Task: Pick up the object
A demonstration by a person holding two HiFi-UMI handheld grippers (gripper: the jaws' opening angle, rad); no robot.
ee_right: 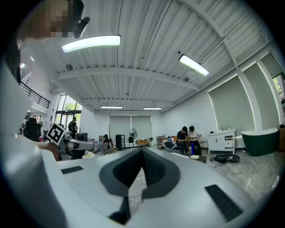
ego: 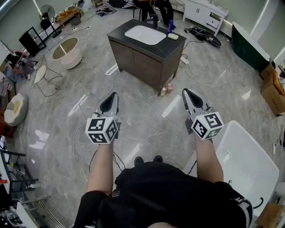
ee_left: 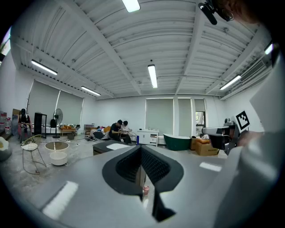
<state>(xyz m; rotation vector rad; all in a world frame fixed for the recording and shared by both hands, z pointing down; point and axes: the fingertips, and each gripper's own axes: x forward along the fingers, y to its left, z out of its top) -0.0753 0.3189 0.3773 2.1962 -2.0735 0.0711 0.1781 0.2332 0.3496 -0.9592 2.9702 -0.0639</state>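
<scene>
Both grippers are held at waist height over the grey marble floor, pointing at a dark vanity cabinet (ego: pixel 147 62) with a white sink. My left gripper (ego: pixel 113 96) is shut with nothing between its jaws, and the left gripper view shows the same gripper (ee_left: pixel 141 148) shut. My right gripper (ego: pixel 187 92) is also shut and empty, its closed jaws clear in the right gripper view (ee_right: pixel 142 152). A blue bottle (ego: pixel 170 26) and a small white object (ego: pixel 173 36) stand on the countertop. Two small bottles (ego: pixel 167 89) sit on the floor at the cabinet's near corner, well ahead of both grippers.
A white bathtub (ego: pixel 249 164) stands close at my right. A dark green tub (ego: pixel 249 44) and cardboard boxes (ego: pixel 271 91) are at the far right. A round white basin (ego: pixel 67 51), a wire chair (ego: pixel 42 73) and a fan (ego: pixel 46 13) are at the left. Cables trail across the floor.
</scene>
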